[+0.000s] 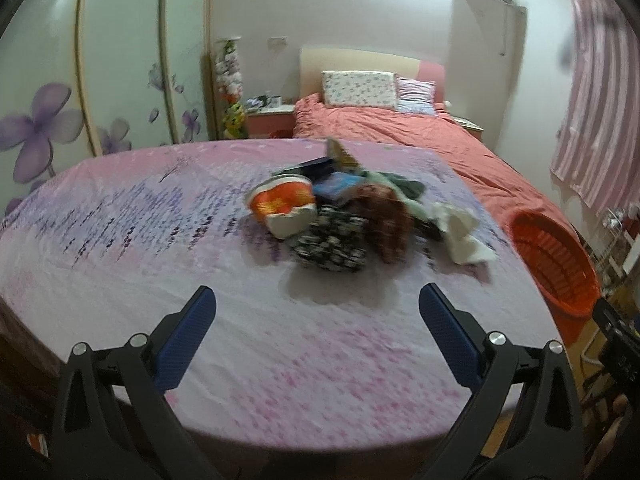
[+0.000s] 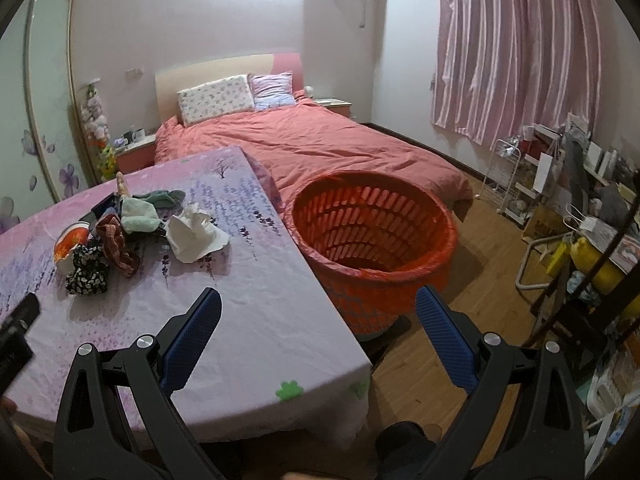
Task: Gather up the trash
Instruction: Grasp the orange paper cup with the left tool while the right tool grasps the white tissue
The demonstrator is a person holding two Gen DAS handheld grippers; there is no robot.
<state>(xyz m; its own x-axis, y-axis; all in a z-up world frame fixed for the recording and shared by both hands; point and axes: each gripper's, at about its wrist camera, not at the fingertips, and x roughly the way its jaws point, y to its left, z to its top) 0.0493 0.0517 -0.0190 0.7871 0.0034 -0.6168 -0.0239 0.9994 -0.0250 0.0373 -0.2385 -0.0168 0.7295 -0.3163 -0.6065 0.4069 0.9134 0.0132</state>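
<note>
The orange basket (image 2: pixel 374 236) stands empty beside the table (image 2: pixel 256 320); on the cloth lies a light, soft trash pile (image 1: pixel 344 216) (best pinched at the crumpled white tissue (image 2: pixel 196 232)); left gripper (image 1: pixel 318 308) and right gripper (image 2: pixel 318 308) both gape, empty.

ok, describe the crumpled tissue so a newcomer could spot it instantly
Find the table with the lilac floral cloth, then the pile of clutter on it. The crumpled tissue lies at the pile's edge nearest the orange basket: the only plain white, papery piece beside patterned fabrics.
</note>
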